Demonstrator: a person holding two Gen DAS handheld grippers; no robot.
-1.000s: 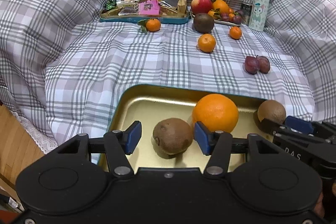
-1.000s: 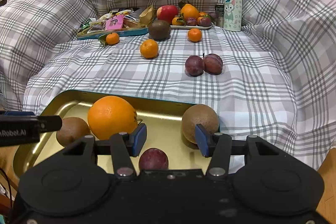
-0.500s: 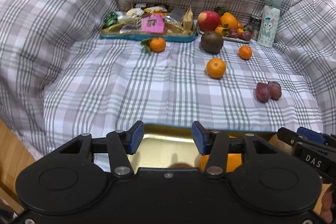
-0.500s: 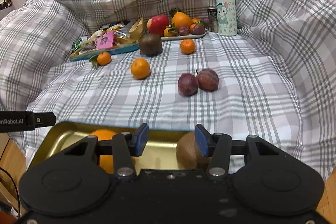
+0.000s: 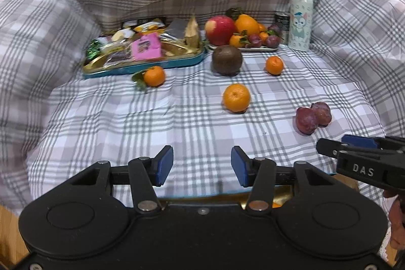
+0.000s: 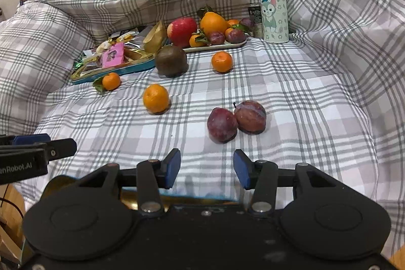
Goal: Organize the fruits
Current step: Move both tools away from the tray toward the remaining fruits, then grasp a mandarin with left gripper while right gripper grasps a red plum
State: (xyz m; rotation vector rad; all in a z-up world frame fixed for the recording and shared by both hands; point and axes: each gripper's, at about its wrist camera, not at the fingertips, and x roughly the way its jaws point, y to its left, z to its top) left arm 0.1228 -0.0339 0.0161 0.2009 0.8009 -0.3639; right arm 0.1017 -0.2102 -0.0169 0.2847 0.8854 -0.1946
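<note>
- Bare plaid cloth (image 5: 106,123) lies open just ahead of both grippers.
- Two touching plums (image 6: 235,122) sit directly ahead of the right gripper (image 6: 207,168).
- A mandarin (image 5: 236,98) lies mid-cloth, with bare cloth on both sides.
- Snack tray (image 5: 141,65), dark round fruit (image 5: 227,60), fruit plate (image 5: 255,49) and bottle (image 5: 301,19) crowd the far edge.
- Raised cloth folds wall both sides.

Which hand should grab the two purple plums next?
Probably the right. The right gripper is open with the two plums just ahead of it, while the left gripper faces bare cloth, plums off to its side.
</note>
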